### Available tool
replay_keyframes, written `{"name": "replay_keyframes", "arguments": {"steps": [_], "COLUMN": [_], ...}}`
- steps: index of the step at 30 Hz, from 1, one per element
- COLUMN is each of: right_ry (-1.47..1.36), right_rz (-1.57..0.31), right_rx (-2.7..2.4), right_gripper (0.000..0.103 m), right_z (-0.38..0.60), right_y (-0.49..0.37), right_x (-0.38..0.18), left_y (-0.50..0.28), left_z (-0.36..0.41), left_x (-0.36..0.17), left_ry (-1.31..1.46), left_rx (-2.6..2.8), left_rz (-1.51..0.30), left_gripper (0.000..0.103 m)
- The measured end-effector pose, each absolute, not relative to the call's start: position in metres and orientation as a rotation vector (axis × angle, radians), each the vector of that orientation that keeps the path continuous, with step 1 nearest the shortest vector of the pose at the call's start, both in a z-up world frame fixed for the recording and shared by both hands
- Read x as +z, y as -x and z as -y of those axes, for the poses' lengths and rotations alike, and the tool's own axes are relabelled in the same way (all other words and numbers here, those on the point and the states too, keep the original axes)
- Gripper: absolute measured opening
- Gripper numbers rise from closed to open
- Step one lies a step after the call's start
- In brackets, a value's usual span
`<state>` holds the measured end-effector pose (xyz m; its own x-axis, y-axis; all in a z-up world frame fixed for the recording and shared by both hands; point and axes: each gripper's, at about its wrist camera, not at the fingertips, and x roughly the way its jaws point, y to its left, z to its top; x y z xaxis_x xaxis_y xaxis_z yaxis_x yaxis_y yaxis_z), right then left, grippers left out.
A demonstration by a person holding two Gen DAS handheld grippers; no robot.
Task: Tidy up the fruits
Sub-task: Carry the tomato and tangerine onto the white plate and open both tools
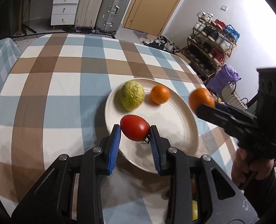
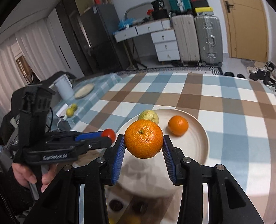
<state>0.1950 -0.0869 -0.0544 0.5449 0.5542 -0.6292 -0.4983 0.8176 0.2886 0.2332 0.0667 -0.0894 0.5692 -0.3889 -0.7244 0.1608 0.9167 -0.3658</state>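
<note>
- Blue pads of the left gripper [image 1: 135, 130] are squeezing a red tomato [image 1: 135, 127] above the near edge of the white plate [image 1: 177, 123].
- Right gripper [image 2: 143, 142] is clamping a large orange [image 2: 143, 139] over the same plate.
- Farther back, a green fruit [image 1: 132, 97] and a smaller orange [image 1: 159, 94] are lying on the plate, close but apart.
- Checked tablecloth [image 1: 63, 85] is stretching beyond.

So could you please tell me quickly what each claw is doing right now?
Left claw: shut on the smooth red tomato.
Right claw: shut on the large dimpled orange mandarin.
</note>
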Motion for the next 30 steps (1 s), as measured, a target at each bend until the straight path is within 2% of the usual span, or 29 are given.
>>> {"name": "replay_keyframes", "arguments": {"steps": [12,21,28,30], "right_ry": [0.035,0.063,0.063,0.057], "right_rz": [-0.864,-0.884,-0.879,-0.867], "right_rx": [0.581,0.565,0.559,0.563], "right_gripper": [0.041,0.041,0.051,0.052], "right_z": [0.055,0.044,0.043,0.045], "right_y": [-0.275,-0.289,-0.285,-0.282], "right_x": [-0.086,-0.090,-0.088,-0.085], "left_y": [-0.265,-0.275,-0.271,-0.267], "left_z": [-0.065,-0.063,-0.064,-0.064], "left_x": [-0.108,-0.113,-0.110,-0.106], "left_ry": [0.277,0.258,0.262,0.261], "left_rx": [-0.381,-0.373,-0.370,-0.359], "left_rz": [-0.930,-0.929,-0.929,-0.923], "left_gripper": [0.029,0.029,0.030,0.039]}}
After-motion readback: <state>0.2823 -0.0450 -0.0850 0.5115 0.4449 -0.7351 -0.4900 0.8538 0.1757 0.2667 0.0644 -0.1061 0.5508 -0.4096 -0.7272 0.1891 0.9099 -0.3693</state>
